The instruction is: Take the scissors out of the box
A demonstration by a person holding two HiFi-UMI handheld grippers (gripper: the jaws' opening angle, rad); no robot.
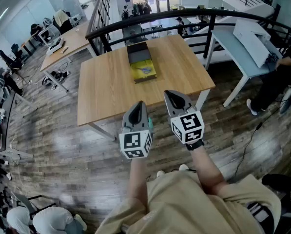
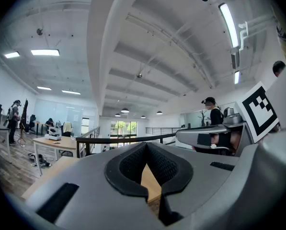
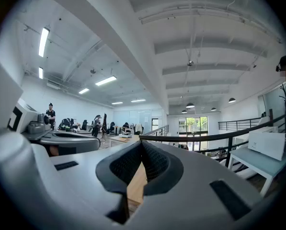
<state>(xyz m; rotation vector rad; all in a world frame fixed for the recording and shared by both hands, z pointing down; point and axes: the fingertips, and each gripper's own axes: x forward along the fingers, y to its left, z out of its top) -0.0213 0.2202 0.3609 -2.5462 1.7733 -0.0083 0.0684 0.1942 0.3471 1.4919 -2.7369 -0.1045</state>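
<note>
Two claws show in front of me, short of the table's (image 1: 111, 89) near edge: left claw (image 1: 137, 107) and right claw (image 1: 174, 96), both level, each pressed together on nothing. One box (image 1: 138, 50) sits by the middle of the far edge, open on top. I count one pair of scissors (image 1: 146, 70) inside, lying on yellow at the box's near end.
</note>
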